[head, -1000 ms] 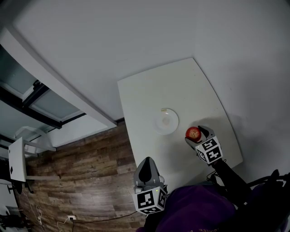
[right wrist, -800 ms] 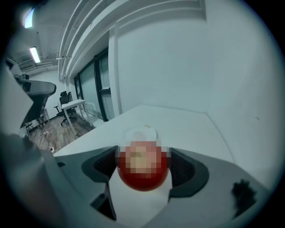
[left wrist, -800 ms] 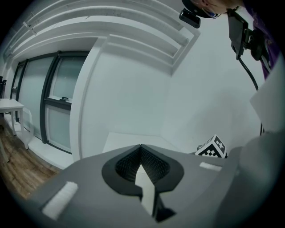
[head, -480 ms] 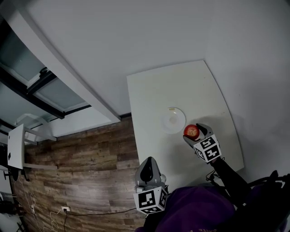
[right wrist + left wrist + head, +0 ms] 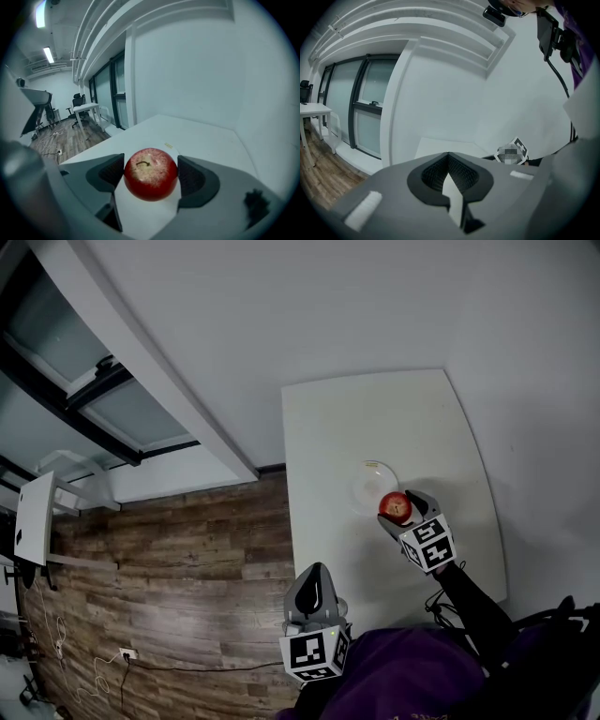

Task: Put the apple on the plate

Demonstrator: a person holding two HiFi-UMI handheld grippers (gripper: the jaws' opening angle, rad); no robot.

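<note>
The right gripper [image 5: 401, 512], jaws clamped on the apple [image 5: 395, 506], has been closing on the plate [image 5: 367, 480] and is now overlapping its near right rim, seemingly held just above it. Release looks close. The left gripper [image 5: 316, 589] is hanging idle, jaws pressed together on nothing.

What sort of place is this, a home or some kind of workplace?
Probably an office or lab room. Tall dark-framed glass partitions line one side, black office chairs stand by a white desk on wood-plank flooring, and long strip lights run overhead.
</note>
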